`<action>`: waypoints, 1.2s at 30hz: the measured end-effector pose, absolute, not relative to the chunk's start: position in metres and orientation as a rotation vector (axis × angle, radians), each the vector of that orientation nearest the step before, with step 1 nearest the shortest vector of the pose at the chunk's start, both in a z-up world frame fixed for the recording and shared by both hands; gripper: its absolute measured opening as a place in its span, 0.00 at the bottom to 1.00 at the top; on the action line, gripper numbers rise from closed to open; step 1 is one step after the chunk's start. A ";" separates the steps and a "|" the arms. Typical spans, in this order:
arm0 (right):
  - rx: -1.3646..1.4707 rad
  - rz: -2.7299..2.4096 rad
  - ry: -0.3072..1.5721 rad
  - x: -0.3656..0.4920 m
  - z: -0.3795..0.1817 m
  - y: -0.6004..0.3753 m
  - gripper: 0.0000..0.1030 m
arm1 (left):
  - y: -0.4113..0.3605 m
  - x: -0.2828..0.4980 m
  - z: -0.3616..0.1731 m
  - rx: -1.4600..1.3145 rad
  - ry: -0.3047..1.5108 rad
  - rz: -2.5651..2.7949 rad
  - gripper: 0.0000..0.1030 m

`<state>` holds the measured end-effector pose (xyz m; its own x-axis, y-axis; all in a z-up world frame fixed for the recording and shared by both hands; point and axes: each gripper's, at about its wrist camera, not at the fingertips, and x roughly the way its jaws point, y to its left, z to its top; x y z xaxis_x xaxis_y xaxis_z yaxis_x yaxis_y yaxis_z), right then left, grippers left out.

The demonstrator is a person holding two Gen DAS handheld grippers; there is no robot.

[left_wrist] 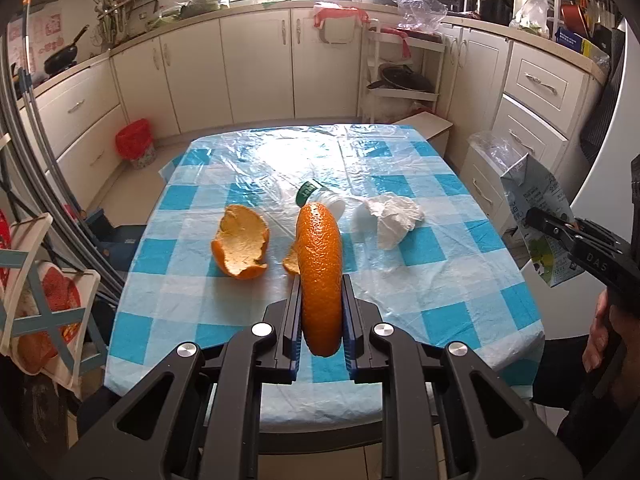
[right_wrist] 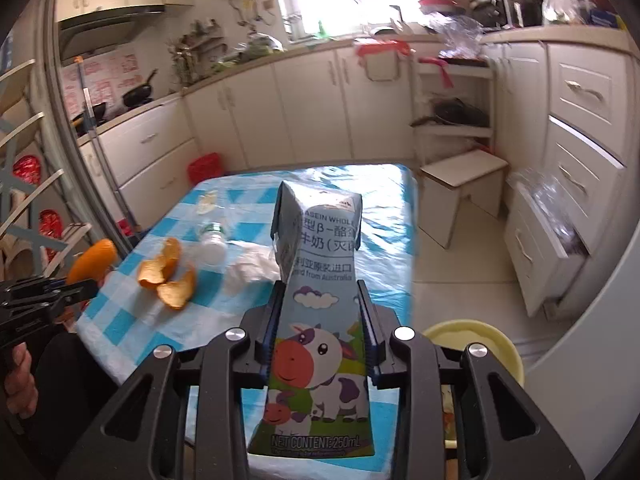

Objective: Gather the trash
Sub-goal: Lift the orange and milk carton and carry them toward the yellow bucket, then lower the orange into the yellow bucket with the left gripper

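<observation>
My left gripper [left_wrist: 321, 280] is shut on a piece of orange peel [left_wrist: 320, 276] and holds it above the blue-checked table [left_wrist: 460, 300]. My right gripper [right_wrist: 318, 286] is shut on a flattened milk carton [right_wrist: 318, 320] with a cow picture, held over the table's right front edge; the carton also shows in the left wrist view [left_wrist: 540, 220]. On the table lie more orange peel [left_wrist: 240, 244], a small plastic bottle [left_wrist: 320, 198] with a green label, and a crumpled white tissue [left_wrist: 394, 216].
A yellow bin [right_wrist: 476, 340] stands on the floor just right of the table, below my right gripper. A red-lined bin [left_wrist: 136, 148] stands far left by the cabinets. A small white stool [right_wrist: 460, 188] stands beyond the table's far right corner.
</observation>
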<state>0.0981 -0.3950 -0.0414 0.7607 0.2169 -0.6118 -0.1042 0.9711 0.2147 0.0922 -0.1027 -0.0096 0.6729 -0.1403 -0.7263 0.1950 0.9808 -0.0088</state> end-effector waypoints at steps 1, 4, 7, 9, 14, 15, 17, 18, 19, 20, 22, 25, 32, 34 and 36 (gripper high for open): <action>0.190 0.129 0.711 0.102 -0.047 -0.409 0.33 | -0.108 0.093 -0.010 0.071 0.812 -0.200 0.15; 0.194 0.005 0.810 0.117 -0.066 -0.437 0.33 | -0.128 0.097 -0.011 0.077 0.815 -0.241 0.15; 0.216 -0.074 0.912 0.138 -0.090 -0.464 0.33 | -0.149 0.099 -0.009 0.087 0.809 -0.283 0.15; 0.204 -0.136 0.973 0.154 -0.106 -0.477 0.35 | -0.165 0.100 -0.007 0.095 0.806 -0.307 0.15; 0.193 -0.194 1.004 0.181 -0.113 -0.498 0.58 | -0.199 0.104 -0.004 0.123 0.802 -0.349 0.15; 0.198 -0.191 0.980 0.181 -0.106 -0.500 0.59 | -0.204 0.104 -0.003 0.125 0.802 -0.355 0.15; 0.217 -0.180 0.919 0.180 -0.091 -0.503 0.65 | -0.214 0.103 -0.003 0.130 0.802 -0.364 0.15; 0.244 -0.165 0.879 0.178 -0.082 -0.502 0.66 | -0.219 0.102 -0.004 0.132 0.805 -0.369 0.15; 0.268 -0.147 0.843 0.176 -0.074 -0.501 0.66 | -0.222 0.101 -0.004 0.135 0.806 -0.373 0.15; 0.282 -0.132 0.807 0.174 -0.066 -0.499 0.68 | -0.227 0.099 -0.005 0.143 0.807 -0.378 0.15; 0.290 -0.107 0.730 0.166 -0.049 -0.490 0.72 | -0.233 0.097 -0.009 0.154 0.812 -0.387 0.15; 0.286 -0.093 0.616 0.150 -0.024 -0.484 0.76 | -0.241 0.097 -0.017 0.164 0.830 -0.399 0.15; 0.324 -0.141 0.419 0.124 0.012 -0.500 0.83 | -0.262 0.110 -0.037 0.132 0.897 -0.441 0.15; 0.363 -0.145 0.398 0.121 0.016 -0.507 0.83 | -0.271 0.115 -0.043 0.122 0.914 -0.453 0.15; 0.382 -0.146 0.381 0.119 0.020 -0.510 0.83 | -0.285 0.120 -0.049 0.115 0.933 -0.472 0.15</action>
